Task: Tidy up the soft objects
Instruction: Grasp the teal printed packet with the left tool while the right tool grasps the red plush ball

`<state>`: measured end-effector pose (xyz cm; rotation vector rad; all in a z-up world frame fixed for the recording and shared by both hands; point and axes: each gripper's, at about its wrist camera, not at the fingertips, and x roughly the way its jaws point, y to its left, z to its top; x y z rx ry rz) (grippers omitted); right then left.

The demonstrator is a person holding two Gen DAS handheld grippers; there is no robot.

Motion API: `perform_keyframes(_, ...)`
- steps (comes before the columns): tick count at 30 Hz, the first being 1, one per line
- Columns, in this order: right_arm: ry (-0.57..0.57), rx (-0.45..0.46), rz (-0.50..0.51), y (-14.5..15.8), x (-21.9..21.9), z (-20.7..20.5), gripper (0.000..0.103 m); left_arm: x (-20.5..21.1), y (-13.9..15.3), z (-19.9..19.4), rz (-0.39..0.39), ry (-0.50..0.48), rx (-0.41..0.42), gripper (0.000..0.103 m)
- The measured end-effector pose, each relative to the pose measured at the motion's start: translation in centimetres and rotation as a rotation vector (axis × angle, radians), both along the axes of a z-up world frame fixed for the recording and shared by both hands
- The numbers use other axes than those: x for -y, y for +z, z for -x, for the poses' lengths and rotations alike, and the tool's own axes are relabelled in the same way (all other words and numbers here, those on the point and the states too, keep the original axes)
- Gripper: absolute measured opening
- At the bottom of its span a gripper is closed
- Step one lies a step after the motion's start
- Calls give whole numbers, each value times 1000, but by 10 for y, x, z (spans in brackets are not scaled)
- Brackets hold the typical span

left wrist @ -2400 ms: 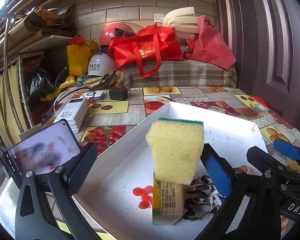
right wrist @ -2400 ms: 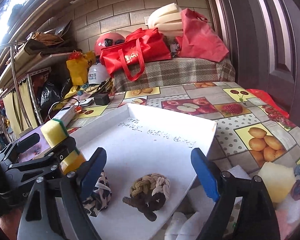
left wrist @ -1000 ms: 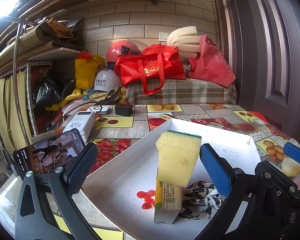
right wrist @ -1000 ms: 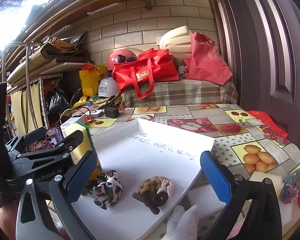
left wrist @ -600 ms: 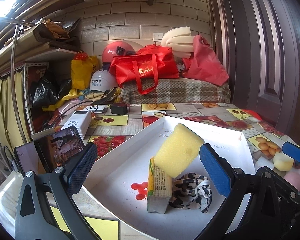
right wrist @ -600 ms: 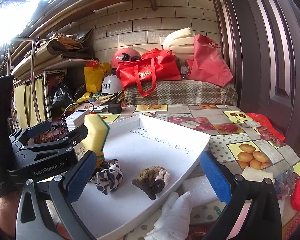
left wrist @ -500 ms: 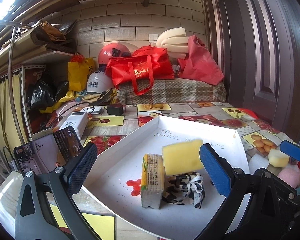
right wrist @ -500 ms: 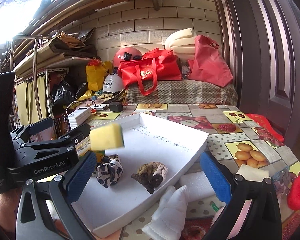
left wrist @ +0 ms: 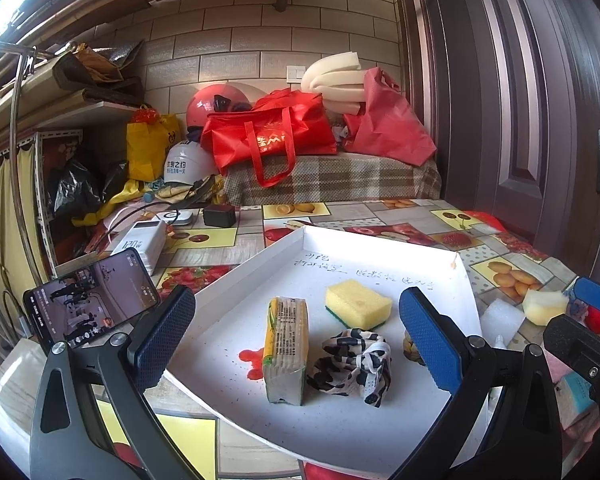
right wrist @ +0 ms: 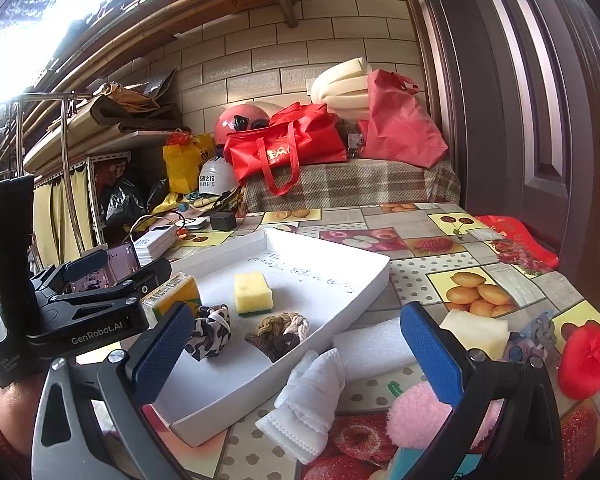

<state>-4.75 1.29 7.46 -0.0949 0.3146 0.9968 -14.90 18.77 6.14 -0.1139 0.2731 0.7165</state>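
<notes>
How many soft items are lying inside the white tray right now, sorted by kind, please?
Yellow sponge: 1
Tissue pack: 1
Black-and-white scrunchie: 1
Braided rope knot: 1
Total in the white tray: 4

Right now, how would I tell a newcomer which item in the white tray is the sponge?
Find the white tray on the fruit-print tablecloth. Inside lie four soft items; the sponge lies flat nearest the handwriting, behind the spotted cloth and the knotted rope. It alone is a plain yellow block with a green base.
</notes>
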Motion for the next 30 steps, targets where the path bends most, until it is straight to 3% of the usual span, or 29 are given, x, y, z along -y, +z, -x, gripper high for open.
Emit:
perform_keyframes(11,-130,-67,-68,5,54,-32,103,3,-1,-1,3,-10,0,103)
perform_keyframes(14,-198,-67,-159,10,89,-43,103,5,-2,-1,2,-11,0,103)
perform_keyframes(16,-269,-19,-198,15,114,-45,103,5,-2,-1,3,-11,-1,103)
perform_keyframes(20,-390,45,-190,21,149,-55,103,12,-2,-5,-2,-33,-11,103)
perform_keyframes(23,-488,-58,-144,14,168,-79,103,27,-2,-10,-12,-88,-26,103)
perform_keyframes(26,-499,-157,-118,8,184,-104,103,45,-1,-15,-24,-156,-40,103)
perform_keyframes(30,-588,-63,-122,13,201,-106,103,54,3,-6,-17,-209,22,103)
